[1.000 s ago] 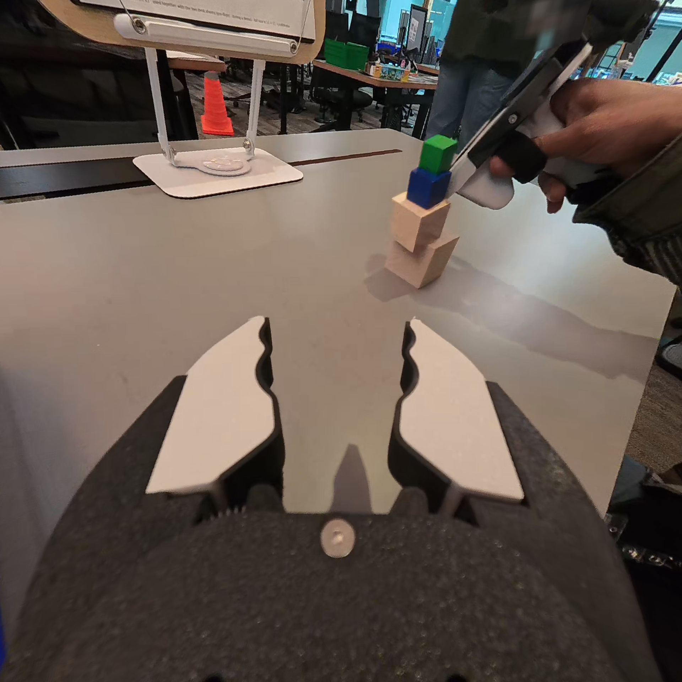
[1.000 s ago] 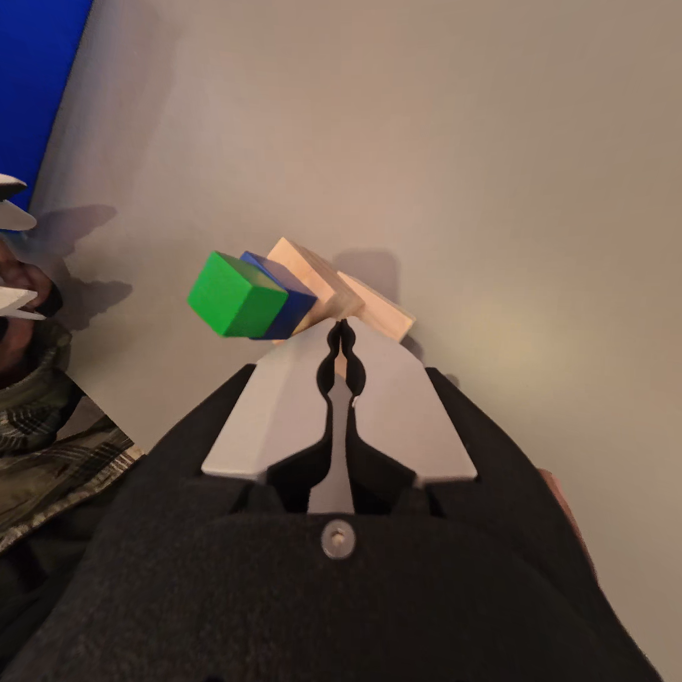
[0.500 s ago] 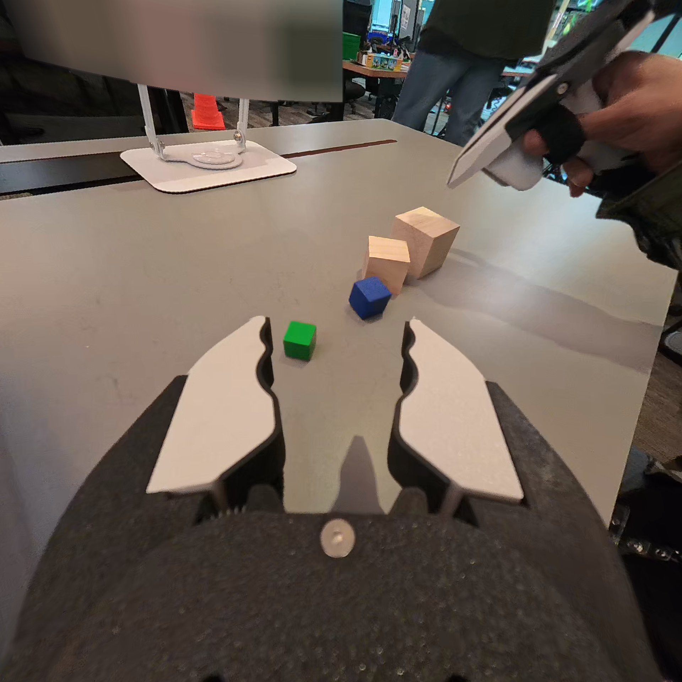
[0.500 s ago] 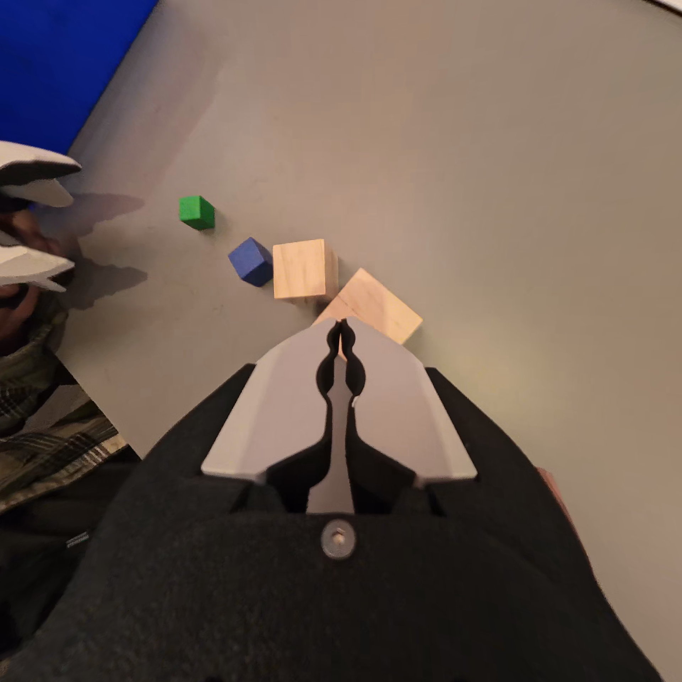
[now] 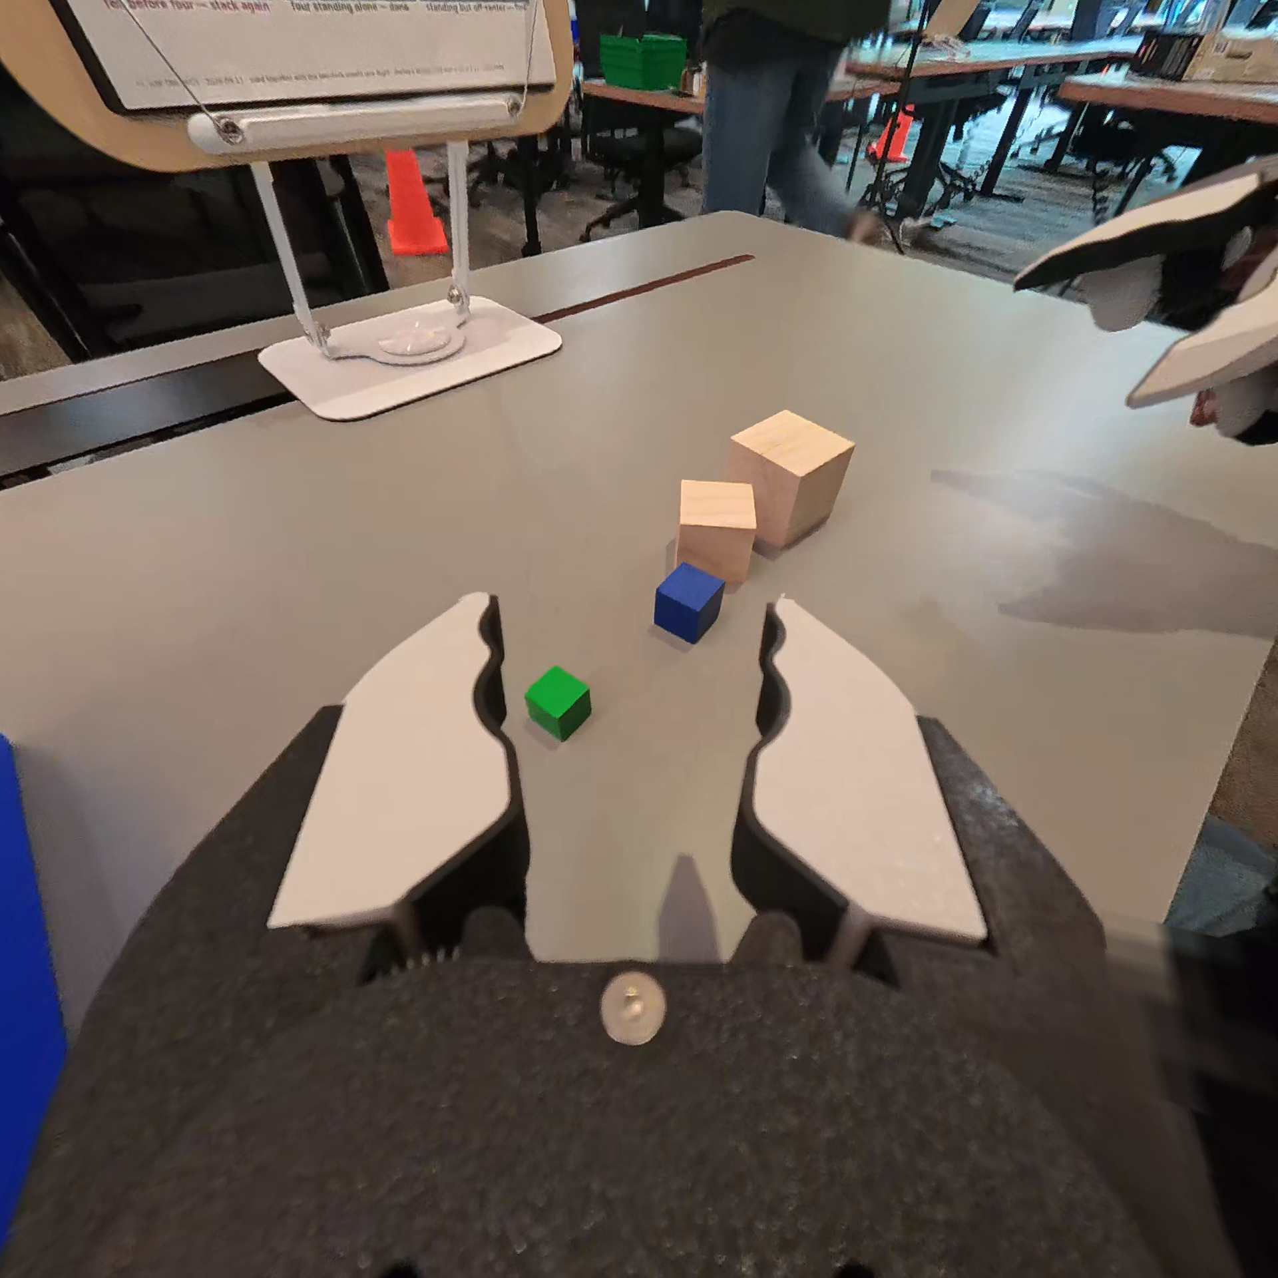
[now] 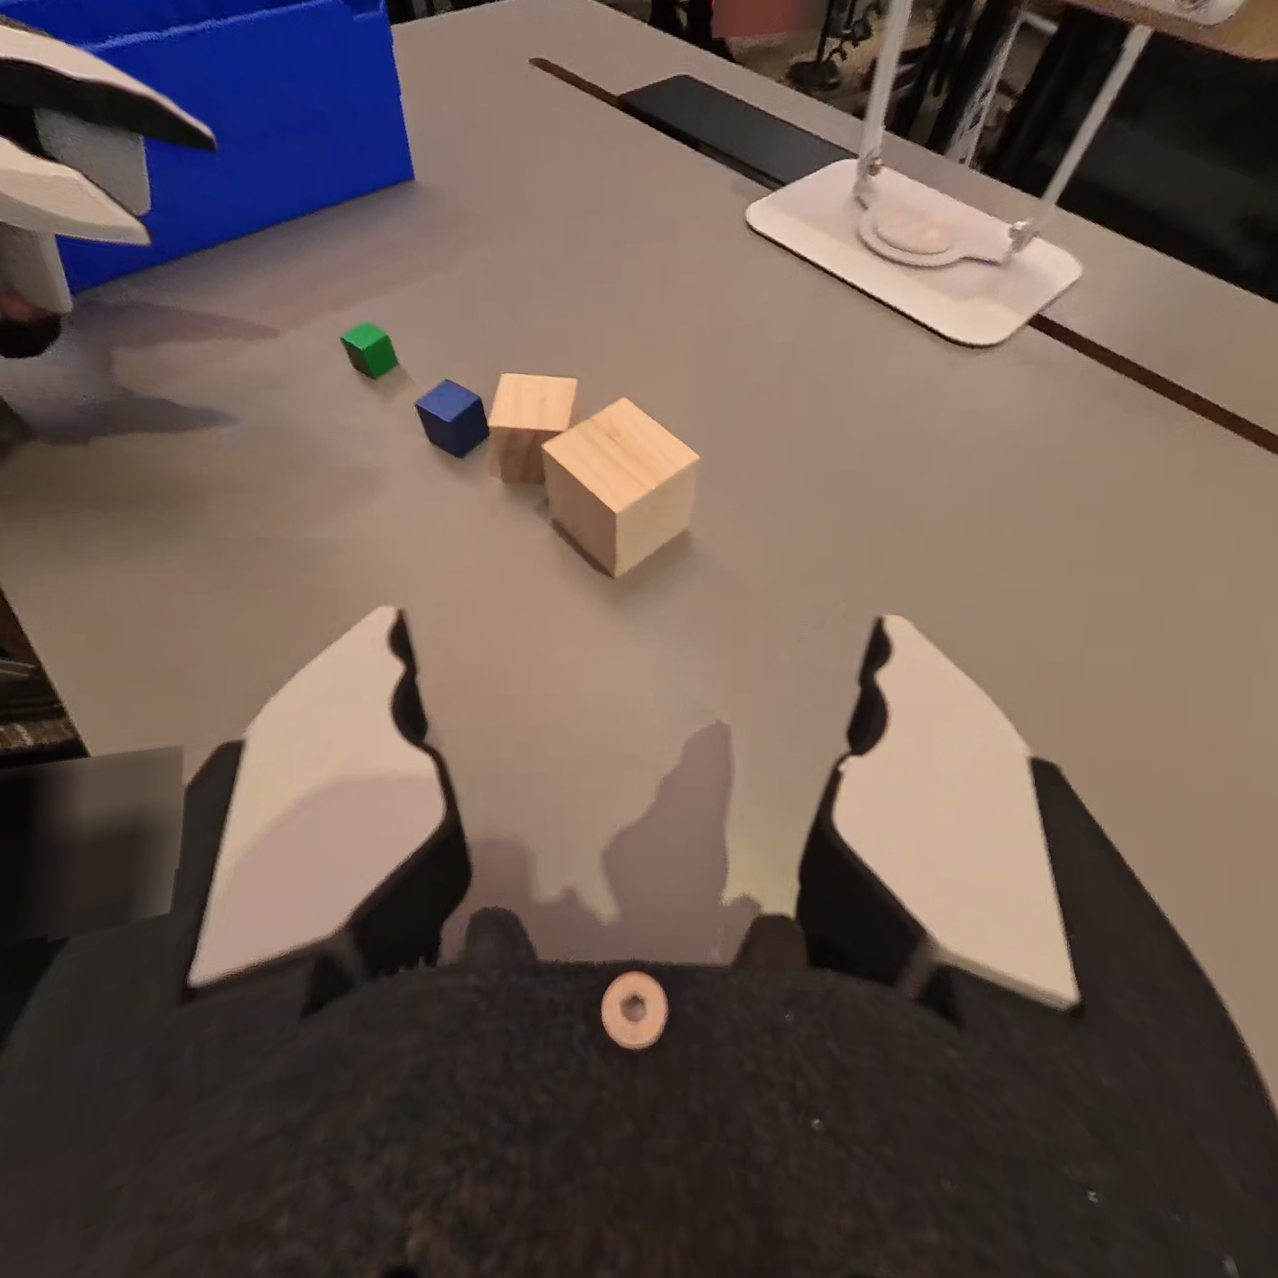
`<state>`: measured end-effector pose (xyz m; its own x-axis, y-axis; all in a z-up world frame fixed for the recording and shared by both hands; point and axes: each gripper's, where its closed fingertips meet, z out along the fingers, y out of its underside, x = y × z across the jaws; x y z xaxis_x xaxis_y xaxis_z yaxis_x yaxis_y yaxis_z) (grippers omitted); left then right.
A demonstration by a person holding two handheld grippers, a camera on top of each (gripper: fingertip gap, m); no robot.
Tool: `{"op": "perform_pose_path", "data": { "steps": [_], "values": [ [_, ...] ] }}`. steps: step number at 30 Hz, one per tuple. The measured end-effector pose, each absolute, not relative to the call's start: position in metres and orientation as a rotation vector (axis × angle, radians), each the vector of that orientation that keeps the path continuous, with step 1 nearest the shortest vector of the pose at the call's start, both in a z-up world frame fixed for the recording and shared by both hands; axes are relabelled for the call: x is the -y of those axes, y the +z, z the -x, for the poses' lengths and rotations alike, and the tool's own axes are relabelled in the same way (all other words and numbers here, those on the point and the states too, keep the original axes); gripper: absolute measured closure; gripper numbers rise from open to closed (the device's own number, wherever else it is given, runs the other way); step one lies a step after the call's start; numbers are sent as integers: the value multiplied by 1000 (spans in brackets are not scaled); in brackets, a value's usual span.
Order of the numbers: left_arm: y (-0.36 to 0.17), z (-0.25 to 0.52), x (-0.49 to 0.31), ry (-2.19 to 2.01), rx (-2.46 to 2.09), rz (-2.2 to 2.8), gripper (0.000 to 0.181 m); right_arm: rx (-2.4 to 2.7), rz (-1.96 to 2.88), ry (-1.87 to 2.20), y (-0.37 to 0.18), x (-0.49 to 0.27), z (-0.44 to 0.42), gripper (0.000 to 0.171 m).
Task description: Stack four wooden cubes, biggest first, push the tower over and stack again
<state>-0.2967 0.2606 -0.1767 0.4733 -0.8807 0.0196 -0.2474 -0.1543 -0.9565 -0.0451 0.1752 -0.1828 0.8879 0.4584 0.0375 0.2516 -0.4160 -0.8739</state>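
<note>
Four cubes lie toppled in a row on the grey surface [image 6: 830, 484], big pale wooden cube [image 6: 622, 484], smaller wooden cube [image 6: 531, 423], blue cube [image 6: 451, 417], tiny green cube [image 6: 369, 349], left hand-held gripper [image 5: 631, 608] spread wide and empty, right hand-held gripper [image 6: 636, 626] likewise

Two low wrist views, facing across the table [image 5: 207, 553], sharing four cubes [image 6: 619, 484]

A blue bin [image 6: 263, 104] and a white stand base [image 6: 920, 263] sit on the grey table [image 6: 899, 553].
</note>
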Motion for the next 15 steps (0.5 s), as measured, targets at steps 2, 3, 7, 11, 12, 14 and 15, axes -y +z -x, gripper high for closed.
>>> {"op": "perform_pose_path", "data": {
  "steps": [2,3,7,11,12,14,15],
  "values": [
    [-179,287,-265,-718,-1016,1715,103,498,2012,242,-184,-172,35,48],
    [-182,280,-266,-702,-1041,1742,100,490,2009,241,-184,-170,31,47],
    [-189,246,-269,-639,-1153,1823,88,481,2025,235,-195,-167,19,42],
    [-207,216,-276,-520,-1274,1924,73,490,2091,161,-211,-166,5,30],
    [-211,209,-278,-499,-1290,1944,71,490,2108,127,-213,-166,0,26],
    [-216,196,-280,-485,-1301,1955,70,487,2103,103,-213,-166,-4,26],
    [-217,190,-280,-492,-1304,1956,70,480,2095,116,-212,-166,-3,26]
  ]
}}
